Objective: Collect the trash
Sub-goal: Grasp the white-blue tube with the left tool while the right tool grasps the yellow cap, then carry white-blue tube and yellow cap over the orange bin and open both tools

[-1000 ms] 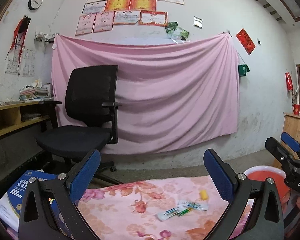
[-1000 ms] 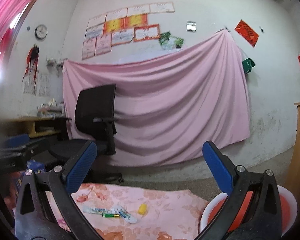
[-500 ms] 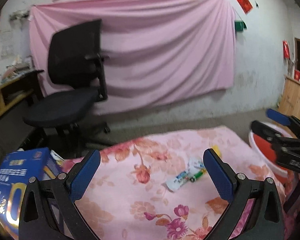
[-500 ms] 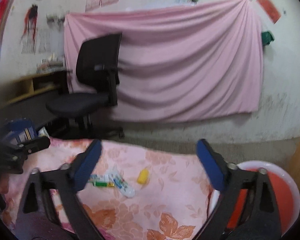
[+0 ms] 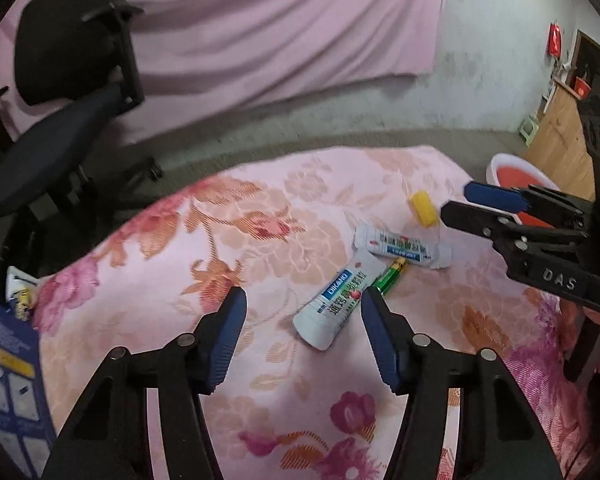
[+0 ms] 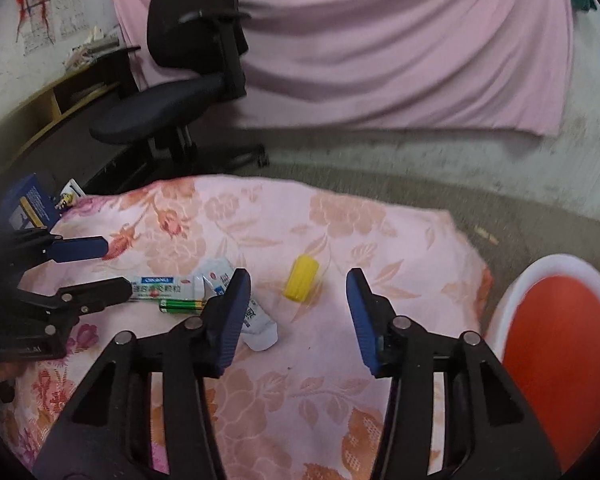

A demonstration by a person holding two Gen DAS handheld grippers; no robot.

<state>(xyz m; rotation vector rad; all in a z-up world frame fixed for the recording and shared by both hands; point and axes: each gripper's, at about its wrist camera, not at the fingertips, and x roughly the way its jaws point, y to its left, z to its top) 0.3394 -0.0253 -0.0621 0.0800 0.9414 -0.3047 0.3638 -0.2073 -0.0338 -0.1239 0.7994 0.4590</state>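
On the pink floral cloth [image 5: 260,240] lie a white sachet with blue print [image 5: 334,300], a second white sachet [image 5: 400,246], a green battery [image 5: 388,278] and a small yellow piece [image 5: 423,208]. My left gripper [image 5: 302,330] is open and empty, just short of the first sachet. My right gripper [image 6: 296,312] is open and empty, just short of the yellow piece [image 6: 301,283]. The battery [image 6: 180,305] and sachets [image 6: 160,285] lie to its left. Each gripper shows in the other's view.
A white basin with a red inside [image 6: 556,344] stands on the floor right of the cloth. A black office chair [image 6: 188,80] stands behind. A blue box [image 5: 4,380] lies at the cloth's left edge. A wooden cabinet [image 5: 556,132] is at far right.
Both grippers have tilted down and moved in over the cloth toward the trash. Their jaws are narrower than a second ago but stay open.
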